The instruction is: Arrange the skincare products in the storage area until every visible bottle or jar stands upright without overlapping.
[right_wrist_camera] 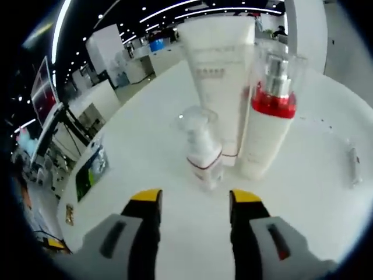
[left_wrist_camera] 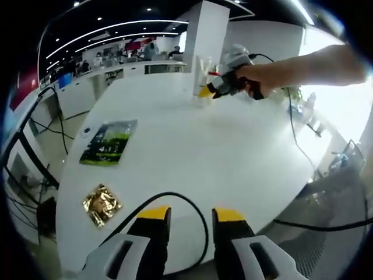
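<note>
Three skincare products stand upright close together on the white table [right_wrist_camera: 145, 116]. A small clear pump bottle [right_wrist_camera: 203, 153] stands nearest, just ahead of my right gripper [right_wrist_camera: 195, 198], which is open and empty. Behind it rises a tall white tube [right_wrist_camera: 218, 70], and to its right a white bottle with a red collar and clear cap [right_wrist_camera: 268, 114]. In the left gripper view the products [left_wrist_camera: 204, 73] are far across the table, with the right gripper [left_wrist_camera: 224, 84] held by a person's hand beside them. My left gripper [left_wrist_camera: 191, 214] is open over the table's near edge.
A green printed packet [left_wrist_camera: 109, 142] and a gold foil sachet [left_wrist_camera: 101, 203] lie on the table's left side. A black cable [left_wrist_camera: 192, 204] loops by my left jaws, and another cable [left_wrist_camera: 294, 128] trails from the right gripper. Desks and a white pillar [left_wrist_camera: 207, 35] stand beyond.
</note>
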The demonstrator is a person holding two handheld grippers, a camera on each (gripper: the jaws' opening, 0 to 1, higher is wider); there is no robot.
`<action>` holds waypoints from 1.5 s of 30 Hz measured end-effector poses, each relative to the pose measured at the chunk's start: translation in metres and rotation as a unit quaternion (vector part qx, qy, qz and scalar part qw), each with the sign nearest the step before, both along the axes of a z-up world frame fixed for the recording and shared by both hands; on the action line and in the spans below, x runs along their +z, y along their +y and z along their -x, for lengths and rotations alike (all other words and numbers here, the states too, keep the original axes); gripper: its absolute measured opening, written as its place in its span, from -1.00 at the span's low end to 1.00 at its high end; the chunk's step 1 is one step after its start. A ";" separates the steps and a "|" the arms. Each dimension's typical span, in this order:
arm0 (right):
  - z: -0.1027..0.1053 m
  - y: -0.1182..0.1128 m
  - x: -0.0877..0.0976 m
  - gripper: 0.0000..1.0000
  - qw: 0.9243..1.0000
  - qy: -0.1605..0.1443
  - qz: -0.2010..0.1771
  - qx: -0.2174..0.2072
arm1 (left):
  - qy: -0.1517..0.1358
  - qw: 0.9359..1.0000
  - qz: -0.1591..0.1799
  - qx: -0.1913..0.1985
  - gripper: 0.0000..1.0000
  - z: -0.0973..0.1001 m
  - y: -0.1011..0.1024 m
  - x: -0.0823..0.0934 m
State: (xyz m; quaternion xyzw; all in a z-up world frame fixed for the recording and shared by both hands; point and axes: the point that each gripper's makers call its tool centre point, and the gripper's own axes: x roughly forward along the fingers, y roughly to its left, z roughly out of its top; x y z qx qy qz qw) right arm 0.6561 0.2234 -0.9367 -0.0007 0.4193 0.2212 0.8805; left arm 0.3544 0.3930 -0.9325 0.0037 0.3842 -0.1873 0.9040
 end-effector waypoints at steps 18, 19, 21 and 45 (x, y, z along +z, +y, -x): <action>-0.027 -0.004 -0.001 -0.25 0.999 -0.007 0.003 -0.045 | 0.000 1.000 0.000 0.006 -0.43 -0.001 0.003 -0.001; -0.028 -0.004 0.000 -0.28 0.999 -0.010 0.006 -0.043 | 0.001 1.000 -0.001 0.006 -0.43 -0.001 0.003 -0.001; -0.028 -0.007 -0.002 -0.31 0.999 -0.012 0.022 -0.032 | 0.001 1.000 -0.001 0.006 -0.44 0.000 0.003 -0.001; -0.022 -0.026 -0.009 -0.47 0.997 0.004 0.070 0.028 | 0.008 1.000 -0.007 0.003 -0.46 0.002 0.004 -0.003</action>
